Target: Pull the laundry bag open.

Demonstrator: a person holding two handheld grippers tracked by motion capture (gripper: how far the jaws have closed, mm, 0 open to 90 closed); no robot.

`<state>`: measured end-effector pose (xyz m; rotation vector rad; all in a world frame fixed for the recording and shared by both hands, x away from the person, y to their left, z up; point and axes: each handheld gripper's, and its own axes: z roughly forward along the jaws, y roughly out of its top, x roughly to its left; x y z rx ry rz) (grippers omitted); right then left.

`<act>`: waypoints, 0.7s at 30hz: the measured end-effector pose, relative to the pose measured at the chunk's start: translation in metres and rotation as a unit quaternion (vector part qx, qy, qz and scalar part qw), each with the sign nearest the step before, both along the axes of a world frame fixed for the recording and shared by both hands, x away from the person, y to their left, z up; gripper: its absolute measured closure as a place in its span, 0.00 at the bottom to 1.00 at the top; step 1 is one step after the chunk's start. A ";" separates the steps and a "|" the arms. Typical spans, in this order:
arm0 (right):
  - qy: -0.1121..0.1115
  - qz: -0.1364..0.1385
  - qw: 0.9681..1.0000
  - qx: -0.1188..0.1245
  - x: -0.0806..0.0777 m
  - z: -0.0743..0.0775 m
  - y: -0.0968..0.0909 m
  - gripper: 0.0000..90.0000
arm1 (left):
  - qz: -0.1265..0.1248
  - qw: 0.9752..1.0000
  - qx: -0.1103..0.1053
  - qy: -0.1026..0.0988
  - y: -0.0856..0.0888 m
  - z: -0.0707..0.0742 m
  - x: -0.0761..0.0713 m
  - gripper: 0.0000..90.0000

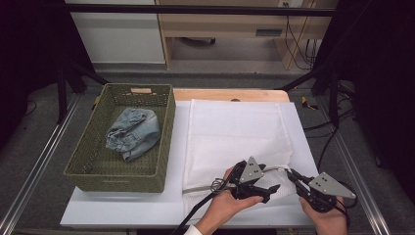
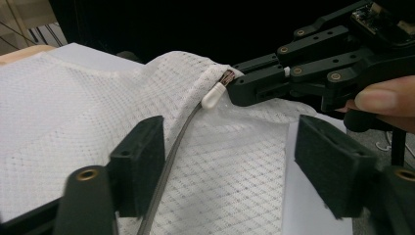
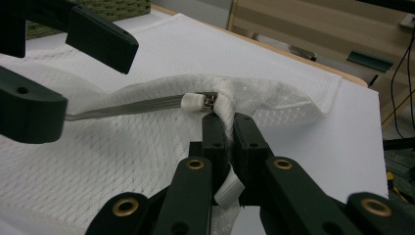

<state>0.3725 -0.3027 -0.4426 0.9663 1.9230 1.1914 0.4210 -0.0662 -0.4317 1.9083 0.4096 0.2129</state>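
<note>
The step in hand looks like unzipping the mesh bag (image 1: 235, 132), which lies flat on the desk (image 1: 122, 205) to the right of the basket (image 1: 122, 139). The right gripper (image 3: 226, 128) has its jaws closed on the bag's hem just beside the zip pull (image 2: 213, 95), lifting that near right corner into a ridge. It should hold firm and keep the fabric taut. The left gripper (image 2: 227, 164) has open jaws that straddle the zip (image 2: 171, 156) without touching it; the pull lies ahead of them, close to the right jaws. The left should advance to the pull, centre it between the pads, then close fully before drawing along the zip line.
</note>
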 end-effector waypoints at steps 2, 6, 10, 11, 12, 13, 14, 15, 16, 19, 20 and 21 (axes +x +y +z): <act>-0.001 0.001 1.000 0.000 0.000 0.000 0.001 0.95 | -0.005 1.000 0.002 0.005 0.000 0.000 0.001 0.40; -0.004 0.002 1.000 0.001 -0.001 0.001 0.001 0.95 | -0.009 1.000 0.005 0.012 0.001 -0.001 0.002 0.48; -0.005 0.003 1.000 0.001 -0.001 0.001 0.001 0.95 | -0.015 1.000 0.001 0.020 -0.002 -0.003 0.004 0.50; -0.005 0.004 1.000 0.002 -0.001 0.001 0.001 0.95 | -0.016 1.000 0.006 0.018 -0.003 -0.003 0.005 0.50; -0.006 0.004 1.000 0.002 -0.001 0.001 0.001 0.95 | -0.015 1.000 0.006 0.017 -0.004 -0.003 0.005 0.51; -0.007 0.006 1.000 0.002 -0.001 0.001 0.002 0.95 | -0.017 1.000 0.011 0.017 -0.007 -0.003 0.007 0.53; -0.007 0.006 1.000 0.002 -0.001 0.001 0.002 0.95 | -0.017 1.000 0.011 0.017 -0.007 -0.003 0.007 0.54; -0.008 0.009 1.000 0.001 -0.002 0.001 0.002 0.95 | -0.020 1.000 0.011 0.016 -0.009 -0.004 0.008 0.55; -0.008 0.009 1.000 0.001 -0.002 0.001 0.002 0.95 | -0.025 0.999 0.014 0.013 -0.010 -0.004 0.008 0.55; -0.009 0.015 1.000 0.001 -0.003 0.002 0.003 0.95 | -0.029 0.999 0.023 0.009 -0.015 -0.005 0.009 0.57; -0.009 0.016 1.000 0.001 -0.003 0.002 0.003 0.95 | -0.026 0.999 0.030 0.010 -0.017 -0.006 0.011 0.57; -0.009 0.016 1.000 0.001 -0.003 0.002 0.003 0.95 | -0.026 0.999 0.030 0.010 -0.017 -0.006 0.011 0.57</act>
